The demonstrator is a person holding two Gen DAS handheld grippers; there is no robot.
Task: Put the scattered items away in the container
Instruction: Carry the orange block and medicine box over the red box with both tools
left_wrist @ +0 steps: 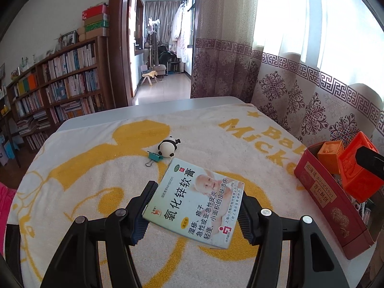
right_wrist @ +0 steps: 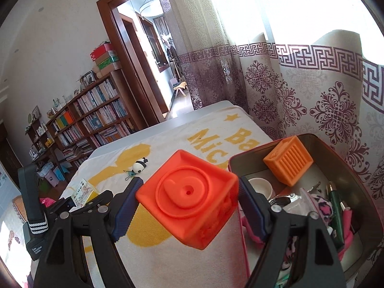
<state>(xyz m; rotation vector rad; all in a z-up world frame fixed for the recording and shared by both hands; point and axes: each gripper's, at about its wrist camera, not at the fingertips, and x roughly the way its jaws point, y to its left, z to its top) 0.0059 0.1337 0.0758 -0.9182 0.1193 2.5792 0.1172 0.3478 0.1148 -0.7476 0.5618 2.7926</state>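
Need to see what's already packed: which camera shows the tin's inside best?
Right wrist: it looks down into the open tin, showing block, cup, pens. Left wrist shows mainly the tin's red outer wall from the side.

An orange-red cube (right_wrist: pixel 192 199) and lighter orange ribbed cube (right_wrist: pixel 288 160), a red tin (left_wrist: pixel 328 196), a cream towel (left_wrist: pixel 96 168) with yellow print, a black-and-white panda (left_wrist: pixel 168 147).

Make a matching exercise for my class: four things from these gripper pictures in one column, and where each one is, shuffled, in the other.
Things
1. large orange rubber cube
2. pale medicine carton with baby photo
3. small ribbed orange cube
4. black-and-white panda figurine

Places
A. lying on the yellow-and-white towel
B. inside the red tin box
C. clamped in the right gripper
D. clamped in the left gripper

Pairs: 1-C, 2-D, 3-B, 4-A
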